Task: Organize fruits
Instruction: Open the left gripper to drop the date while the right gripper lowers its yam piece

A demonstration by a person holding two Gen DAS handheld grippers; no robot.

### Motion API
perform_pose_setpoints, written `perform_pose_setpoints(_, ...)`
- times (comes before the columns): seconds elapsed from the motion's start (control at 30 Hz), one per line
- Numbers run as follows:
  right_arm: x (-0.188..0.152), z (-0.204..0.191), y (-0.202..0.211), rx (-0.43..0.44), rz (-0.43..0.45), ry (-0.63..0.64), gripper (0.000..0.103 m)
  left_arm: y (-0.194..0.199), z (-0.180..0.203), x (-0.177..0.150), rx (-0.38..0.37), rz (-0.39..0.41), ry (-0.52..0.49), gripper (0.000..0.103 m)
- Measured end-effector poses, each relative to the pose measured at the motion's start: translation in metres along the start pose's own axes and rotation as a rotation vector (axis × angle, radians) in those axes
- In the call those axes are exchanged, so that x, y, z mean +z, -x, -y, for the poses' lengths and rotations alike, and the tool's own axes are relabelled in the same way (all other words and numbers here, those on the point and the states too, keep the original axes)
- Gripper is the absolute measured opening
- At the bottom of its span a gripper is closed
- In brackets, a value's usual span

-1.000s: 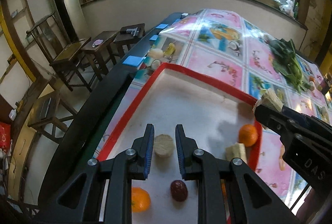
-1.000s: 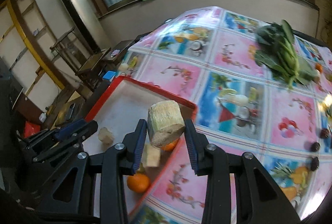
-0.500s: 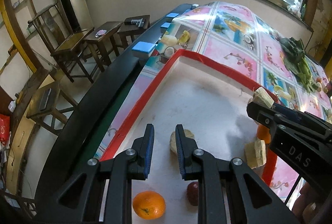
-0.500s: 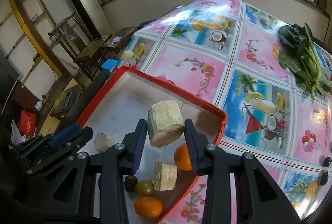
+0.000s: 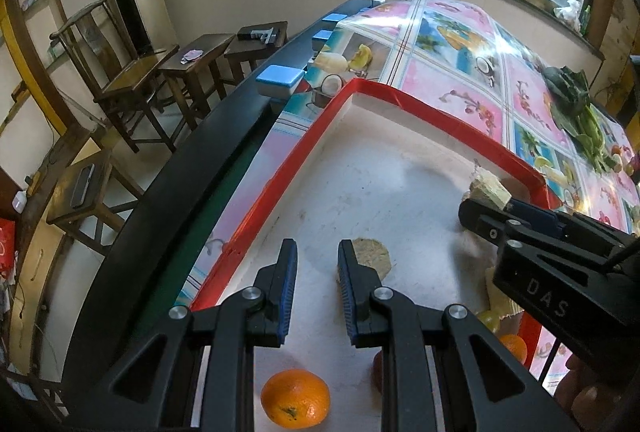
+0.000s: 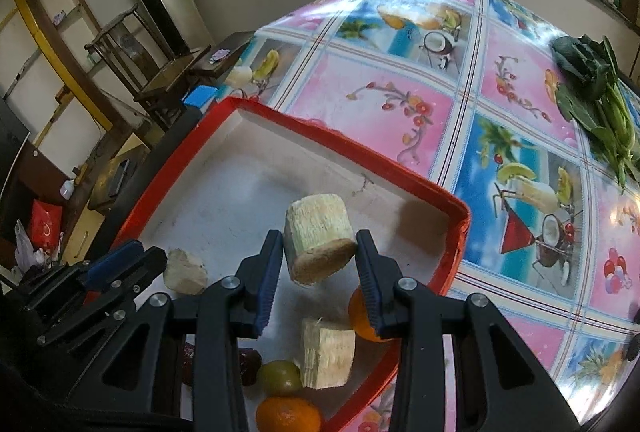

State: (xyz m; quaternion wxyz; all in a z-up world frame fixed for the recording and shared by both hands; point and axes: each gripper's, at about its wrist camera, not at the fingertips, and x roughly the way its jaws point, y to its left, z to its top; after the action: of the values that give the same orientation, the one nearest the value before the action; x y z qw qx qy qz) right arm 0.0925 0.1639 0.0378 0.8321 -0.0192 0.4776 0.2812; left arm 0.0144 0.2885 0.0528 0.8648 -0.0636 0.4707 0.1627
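In the left wrist view, we see our left tongs (image 5: pixel 316 288) spread, with nothing between the pads, hanging low over the white floor of the red-rimmed tray (image 5: pixel 424 112). A pale cut piece (image 5: pixel 370 258) lies on the tray floor just beyond the right pad and a little to its right side, so it is beside the gap and not inside it. An orange (image 5: pixel 295 398) rests below the tongs near the tray's near edge. At the right, the right tongs (image 5: pixel 490 208) come in over the tray's right edge, carrying a pale chunk (image 5: pixel 486 186). In the right wrist view, the right tongs (image 6: pixel 318 272) pinch this sugarcane-like chunk (image 6: pixel 318 240) by its curved sides; its long axis is tilted, with the cut face turned toward the camera and a little down. It hangs in the air above the tray's floor, near the tray's right corner (image 6: pixel 462 216). Under it, along the near right edge, lie a second cut block (image 6: pixel 328 352), a half-hidden orange (image 6: pixel 358 316), a green fruit (image 6: pixel 280 376), a dark red fruit (image 6: pixel 250 366) and one more orange (image 6: pixel 288 414). The bare floor lies ahead and to the left of the chunk. We judge that the right hand is the one to set it down there, and the left tongs (image 6: pixel 108 268) stay well apart near the small piece (image 6: pixel 184 272).
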Motion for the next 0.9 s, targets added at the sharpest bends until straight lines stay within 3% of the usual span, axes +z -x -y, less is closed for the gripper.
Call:
perform_pose_setpoints(0.33,0.001,-0.007,-0.009,-0.010,-0.011,0.015,0.039,0.001,-0.001,-0.001,-0.002,0.001,0.003,0.024)
perform_pose_setpoints(0.37,0.000,-0.008,-0.009,-0.013,-0.012,0.018,0.039,0.001,-0.002,-0.001,-0.001,0.000,0.007,0.028)
perform_pose_setpoints(0.47,0.001,-0.009,-0.010,-0.025,-0.012,0.020,0.040,-0.001,-0.005,0.000,-0.012,-0.011,0.028,0.056)
perform_pose_setpoints(0.53,0.000,-0.011,-0.008,-0.025,-0.006,0.019,0.052,0.002,-0.003,-0.001,-0.003,0.003,0.025,0.057)
perform_pose_setpoints(0.63,0.001,-0.012,0.002,-0.031,0.023,0.023,0.062,0.003,0.003,-0.001,0.028,0.017,0.000,0.057)
perform_pose_setpoints(0.9,-0.005,0.000,0.053,-0.001,0.131,-0.017,0.069,0.017,0.011,0.006,0.041,0.055,-0.012,0.058)
